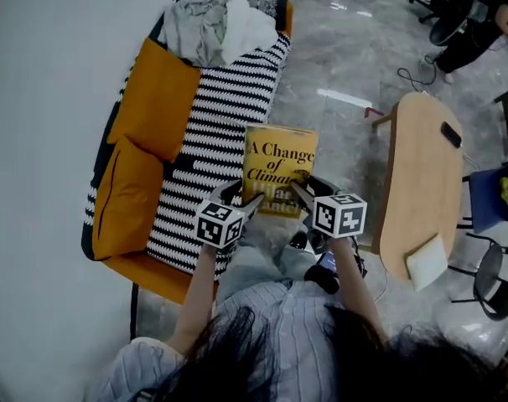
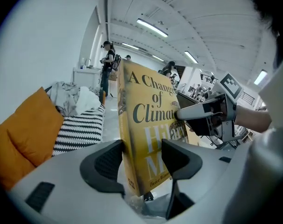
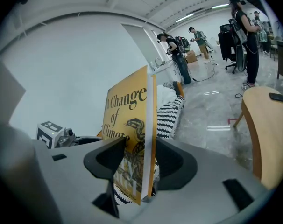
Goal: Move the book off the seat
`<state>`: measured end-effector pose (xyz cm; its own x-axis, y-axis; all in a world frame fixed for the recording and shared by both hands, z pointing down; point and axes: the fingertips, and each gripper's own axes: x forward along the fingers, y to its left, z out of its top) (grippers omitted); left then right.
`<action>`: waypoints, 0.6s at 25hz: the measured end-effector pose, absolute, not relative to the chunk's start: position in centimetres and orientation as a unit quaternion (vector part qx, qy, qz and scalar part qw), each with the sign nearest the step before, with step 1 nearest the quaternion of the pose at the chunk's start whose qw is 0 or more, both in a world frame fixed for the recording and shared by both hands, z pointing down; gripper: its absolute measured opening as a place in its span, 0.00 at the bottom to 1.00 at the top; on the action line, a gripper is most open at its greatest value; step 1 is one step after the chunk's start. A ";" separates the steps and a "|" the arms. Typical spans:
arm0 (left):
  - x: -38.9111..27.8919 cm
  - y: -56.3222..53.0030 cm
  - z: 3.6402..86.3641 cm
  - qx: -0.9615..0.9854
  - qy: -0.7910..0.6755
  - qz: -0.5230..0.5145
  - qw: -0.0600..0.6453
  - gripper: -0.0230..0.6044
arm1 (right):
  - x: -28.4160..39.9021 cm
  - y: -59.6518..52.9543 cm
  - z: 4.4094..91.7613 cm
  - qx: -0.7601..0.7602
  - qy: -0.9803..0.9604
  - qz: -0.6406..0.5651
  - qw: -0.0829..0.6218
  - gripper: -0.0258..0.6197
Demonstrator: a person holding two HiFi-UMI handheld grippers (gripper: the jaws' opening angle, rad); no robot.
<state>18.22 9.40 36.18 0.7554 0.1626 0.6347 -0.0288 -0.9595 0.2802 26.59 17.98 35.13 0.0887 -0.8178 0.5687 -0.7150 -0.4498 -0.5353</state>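
A yellow book titled "A Change of Climate" is held upright above the front edge of the striped sofa seat. My left gripper is shut on its lower left corner. In the left gripper view both pads press on the book near its spine. My right gripper grips the lower right part. In the right gripper view the book stands edge-on between the jaws, one pad on the cover and one on the back. The right gripper also shows in the left gripper view, at the cover.
Two orange cushions lean along the sofa's left side, and a heap of clothes lies at its far end. A wooden table at the right carries a small black object and a white pad. A chair stands beyond it.
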 end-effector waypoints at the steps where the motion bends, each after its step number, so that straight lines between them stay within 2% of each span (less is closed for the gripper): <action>1: 18.6 10.0 35.9 0.928 0.040 0.346 0.133 0.47 | 26.9 18.7 34.9 -0.739 0.518 -0.426 0.065 0.37; 7: 20.6 12.3 35.7 0.934 0.068 0.330 0.117 0.47 | 28.3 21.5 34.5 -0.760 0.501 -0.407 0.074 0.37; 15: 27.1 20.5 33.4 0.931 0.141 0.328 0.076 0.47 | 33.1 30.9 32.4 -0.802 0.441 -0.385 0.117 0.37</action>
